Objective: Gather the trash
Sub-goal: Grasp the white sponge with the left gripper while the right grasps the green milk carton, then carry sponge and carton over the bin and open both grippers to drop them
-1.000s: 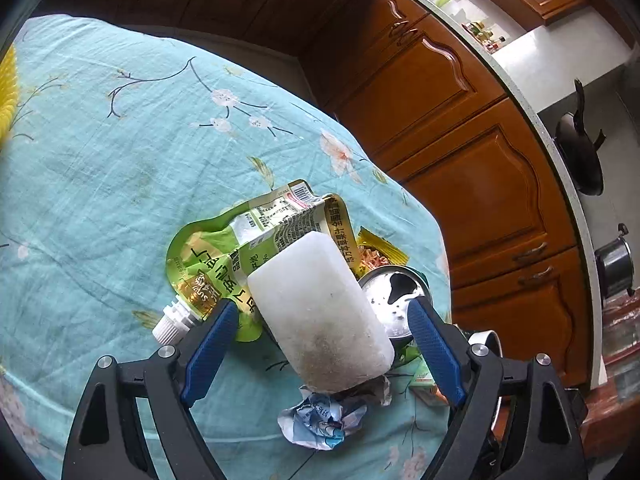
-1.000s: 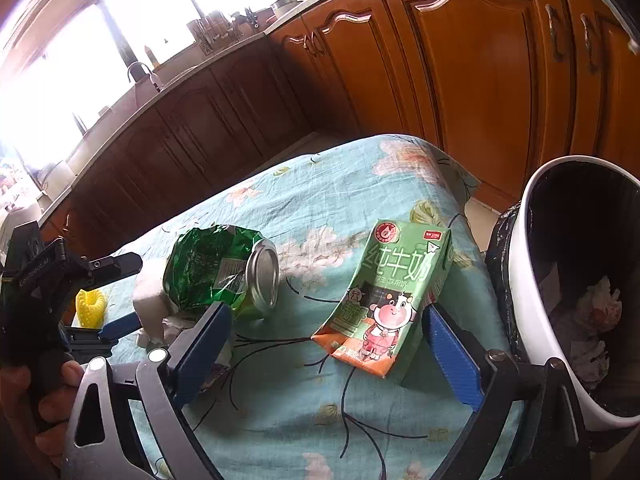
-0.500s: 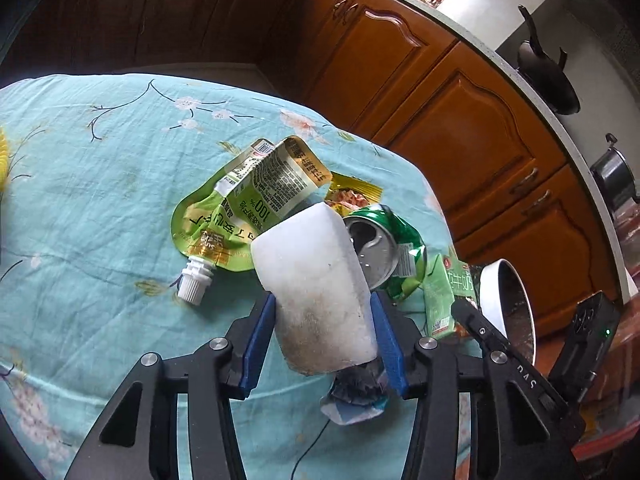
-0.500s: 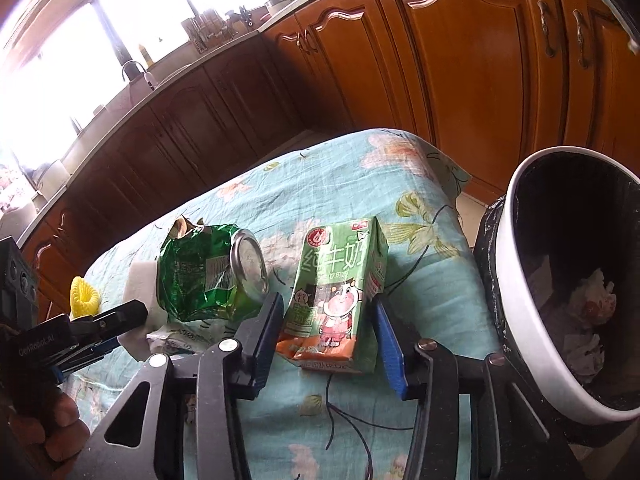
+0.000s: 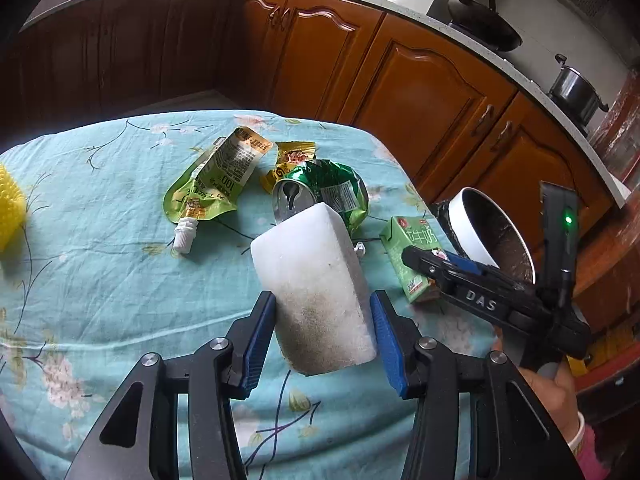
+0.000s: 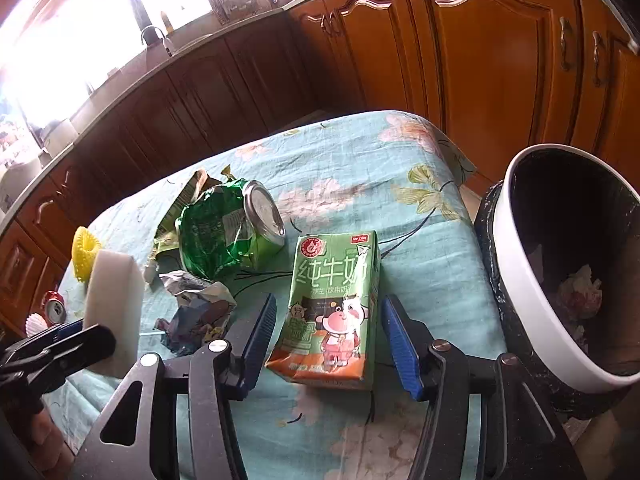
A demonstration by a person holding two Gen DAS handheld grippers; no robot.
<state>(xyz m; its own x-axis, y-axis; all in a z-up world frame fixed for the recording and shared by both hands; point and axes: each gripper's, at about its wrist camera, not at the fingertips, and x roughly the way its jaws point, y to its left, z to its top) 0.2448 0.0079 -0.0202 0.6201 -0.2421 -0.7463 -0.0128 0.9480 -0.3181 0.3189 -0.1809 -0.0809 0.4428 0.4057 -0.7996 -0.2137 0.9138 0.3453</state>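
Observation:
My left gripper [image 5: 322, 340] is shut on a white foam block [image 5: 316, 284], held just above the floral tablecloth [image 5: 100, 272]; the block also shows in the right wrist view [image 6: 114, 304]. My right gripper [image 6: 328, 340] is shut on a green milk carton [image 6: 334, 304], which also shows in the left wrist view [image 5: 412, 252]. A crushed green can [image 5: 320, 196], a green spout pouch [image 5: 212, 188], a yellow snack wrapper [image 5: 290, 158] and a crumpled wrapper [image 6: 196, 308] lie on the cloth.
A white-rimmed trash bin [image 6: 516, 280] with a black liner stands off the table's right edge, trash inside. A yellow mesh ring [image 6: 84, 248] and a red can [image 6: 54, 308] sit at the far left. Wooden cabinets [image 6: 480, 48] surround the table.
Both grippers went from open to shut: left on the foam block, right on the milk carton. The foam block has been lifted off the crumpled wrapper, and the left view has swung right.

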